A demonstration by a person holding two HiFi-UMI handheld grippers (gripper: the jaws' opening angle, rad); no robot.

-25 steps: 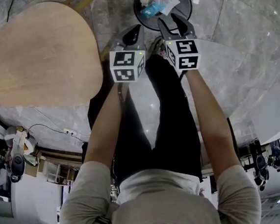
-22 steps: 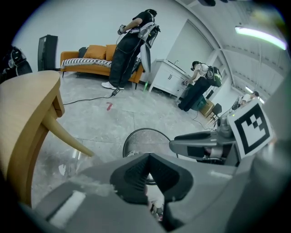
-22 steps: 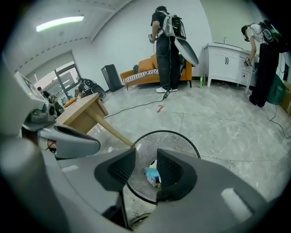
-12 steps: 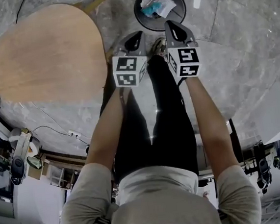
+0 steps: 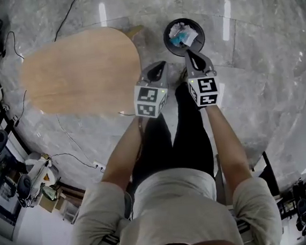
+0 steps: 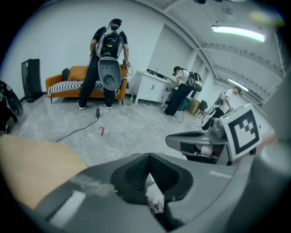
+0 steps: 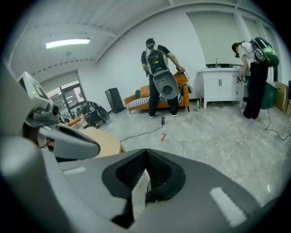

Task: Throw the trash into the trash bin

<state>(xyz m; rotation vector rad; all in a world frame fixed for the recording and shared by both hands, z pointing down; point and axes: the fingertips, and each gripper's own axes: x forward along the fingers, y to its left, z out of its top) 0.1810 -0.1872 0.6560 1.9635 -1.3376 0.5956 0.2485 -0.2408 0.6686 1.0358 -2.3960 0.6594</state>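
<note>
The black round trash bin (image 5: pixel 171 46) stands on the marble floor in the head view, with crumpled white and blue trash (image 5: pixel 182 35) lying inside it. My right gripper (image 5: pixel 189 52) hangs just short of the bin's near rim, shut, nothing between its jaws. My left gripper (image 5: pixel 161 65) is beside it to the left, over bare floor, also shut and empty. In the left gripper view the jaws meet at their tips (image 6: pixel 148 157), and the right gripper (image 6: pixel 172 141) shows beside them. The right gripper view shows its tips (image 7: pixel 146 153) touching, with the left gripper (image 7: pixel 94 149) at the left.
A rounded wooden table (image 5: pixel 81 72) lies left of the bin. Cables (image 5: pixel 75 153) and equipment clutter (image 5: pixel 18 180) run along the left. Farther off stand people with backpacks (image 7: pixel 159 77), an orange sofa (image 6: pixel 72 84) and a white cabinet (image 7: pixel 220 86).
The right gripper's jaws, open over the bin a second ago, have closed. Both grippers have lifted up and away from the bin, which now looks smaller and farther off.
</note>
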